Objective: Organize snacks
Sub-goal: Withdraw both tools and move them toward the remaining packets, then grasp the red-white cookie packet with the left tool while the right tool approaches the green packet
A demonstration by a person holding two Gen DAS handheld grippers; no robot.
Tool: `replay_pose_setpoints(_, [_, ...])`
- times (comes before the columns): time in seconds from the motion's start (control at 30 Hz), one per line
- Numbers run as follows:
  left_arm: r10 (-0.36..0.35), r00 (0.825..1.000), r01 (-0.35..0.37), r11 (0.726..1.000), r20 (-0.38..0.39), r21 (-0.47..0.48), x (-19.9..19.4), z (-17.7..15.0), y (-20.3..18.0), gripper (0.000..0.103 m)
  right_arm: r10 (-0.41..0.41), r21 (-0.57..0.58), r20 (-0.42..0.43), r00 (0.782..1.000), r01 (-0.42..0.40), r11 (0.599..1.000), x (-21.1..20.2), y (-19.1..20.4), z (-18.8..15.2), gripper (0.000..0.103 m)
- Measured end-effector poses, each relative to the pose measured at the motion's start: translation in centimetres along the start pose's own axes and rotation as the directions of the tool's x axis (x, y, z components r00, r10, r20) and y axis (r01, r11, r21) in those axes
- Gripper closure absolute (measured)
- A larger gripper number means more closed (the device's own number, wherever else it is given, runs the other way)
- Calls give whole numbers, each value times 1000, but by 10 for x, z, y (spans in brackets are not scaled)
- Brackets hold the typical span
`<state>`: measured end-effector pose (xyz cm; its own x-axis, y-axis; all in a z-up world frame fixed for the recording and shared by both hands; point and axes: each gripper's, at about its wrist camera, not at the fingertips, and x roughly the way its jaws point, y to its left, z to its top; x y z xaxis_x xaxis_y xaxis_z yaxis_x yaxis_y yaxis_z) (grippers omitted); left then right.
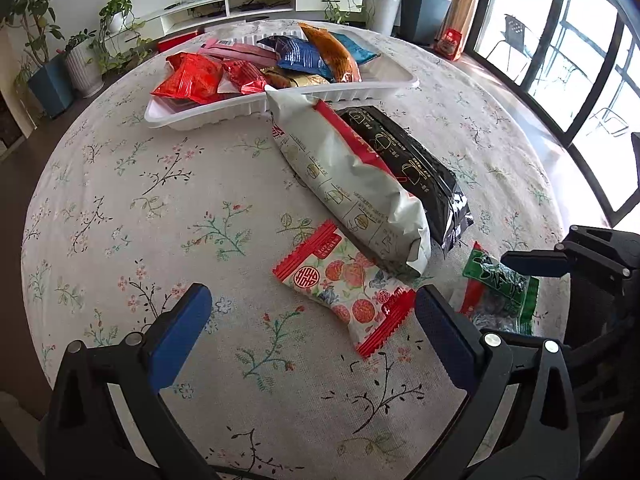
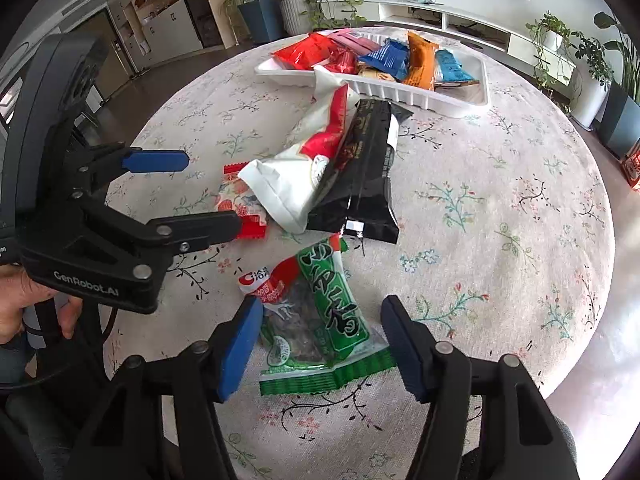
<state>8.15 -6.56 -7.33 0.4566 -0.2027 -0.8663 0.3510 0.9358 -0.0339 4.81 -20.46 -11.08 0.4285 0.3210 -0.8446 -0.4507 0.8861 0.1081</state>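
A white tray (image 1: 200, 114) at the far side of the round table holds several snack packets. In front of it lie a large white bag (image 1: 348, 176) and a black bag (image 1: 416, 164), side by side. My left gripper (image 1: 312, 308) is open just above the cloth. A small peach-patterned packet (image 1: 348, 288) lies between its fingertips, close to the right one. My right gripper (image 2: 320, 310) stands open astride a green packet (image 2: 324, 280), its blue pads close to the packet's two sides without squeezing it. The left gripper (image 2: 212, 196) also shows in the right wrist view, at the peach packet (image 2: 236, 200).
The floral tablecloth (image 1: 160, 208) covers the round table, whose edge runs close behind both grippers. A person's hand (image 2: 24, 304) holds the left gripper's handle. Potted plants (image 1: 80, 60), a white TV cabinet (image 1: 248, 4) and a red box (image 1: 450, 42) on the floor stand beyond the table.
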Motion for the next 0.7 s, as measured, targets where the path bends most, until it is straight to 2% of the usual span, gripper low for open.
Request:
replay_pose_setpoints(0.27, [25,999,-25,1000,-41,-4,24,9,-2,0,2,2,14,1000,-2,1000,-2,-1,-4,40])
replay_pose_setpoints(0.57, [34,999,-34,999,-7,-36,7,0,23,1,-2,1,17,1000,2,1000,-4,0,-7,40])
replay_pose_setpoints(0.7, [44,999,-44,999,-4,-13,9,4,20,1,6,11,13,1000,-6,1000,-5,1,-7,40])
